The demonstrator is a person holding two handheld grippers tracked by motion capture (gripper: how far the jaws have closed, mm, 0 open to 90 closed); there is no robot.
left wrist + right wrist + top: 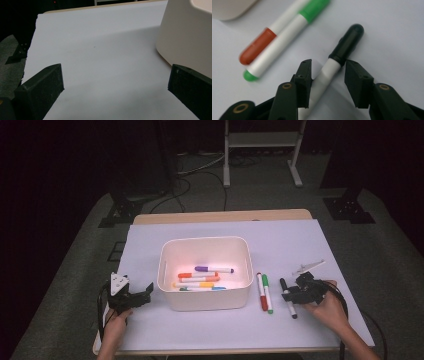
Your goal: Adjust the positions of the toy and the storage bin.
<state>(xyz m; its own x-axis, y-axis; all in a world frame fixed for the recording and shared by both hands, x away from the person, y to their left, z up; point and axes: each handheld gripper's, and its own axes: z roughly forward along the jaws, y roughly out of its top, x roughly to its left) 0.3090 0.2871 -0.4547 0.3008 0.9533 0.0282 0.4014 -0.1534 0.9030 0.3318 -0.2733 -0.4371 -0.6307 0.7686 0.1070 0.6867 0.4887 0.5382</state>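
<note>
Alignment is what my next move turns on: the black-capped marker (337, 62) lies on the tabletop (300, 240) right of the white bin (205, 272), and its white barrel runs straight up between the fingers (303, 75) of my right gripper (328, 80). In the right gripper view its long axis points away from the gripper, leaning a little right, cap at the far end. The jaws stand partly open, astride the barrel just behind the cap; the left one seems to touch it, the right one stands off, so I hold nothing yet. I judge a plain squeeze across the barrel should take it. The red marker (262, 292) and green marker (267, 294) lie side by side, between this marker and the bin.

My left gripper (135, 296) rests wide open and empty just left of the bin, well apart from the markers, so the right hand (330, 307) is clearly nearer.
</note>
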